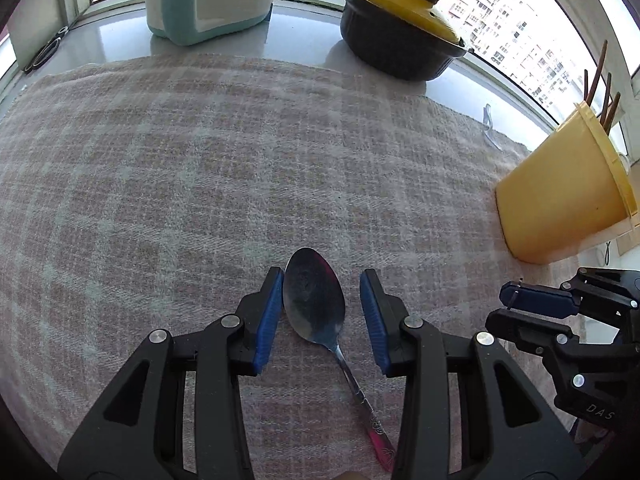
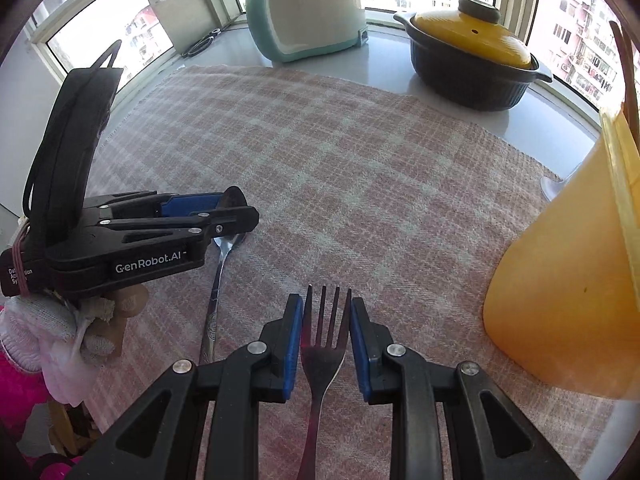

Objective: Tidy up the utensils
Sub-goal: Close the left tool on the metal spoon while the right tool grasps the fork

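Note:
A metal spoon (image 1: 316,300) lies on the checked cloth (image 1: 200,168), its bowl between the fingers of my left gripper (image 1: 322,304). The left pad touches the bowl and the right pad stands apart, so the gripper is open. The spoon also shows in the right wrist view (image 2: 218,280) under the left gripper (image 2: 236,210). My right gripper (image 2: 326,332) has its pads against the head of a metal fork (image 2: 324,344) low over the cloth. A yellow utensil holder (image 1: 568,188) with dark chopsticks (image 1: 600,80) stands at the right, close in the right wrist view (image 2: 568,280).
A black pot with a yellow lid (image 1: 404,28) and a teal-and-white appliance (image 1: 208,0) stand on the sill behind the cloth. Windows run along the back. The right gripper (image 1: 520,300) shows at the lower right of the left wrist view.

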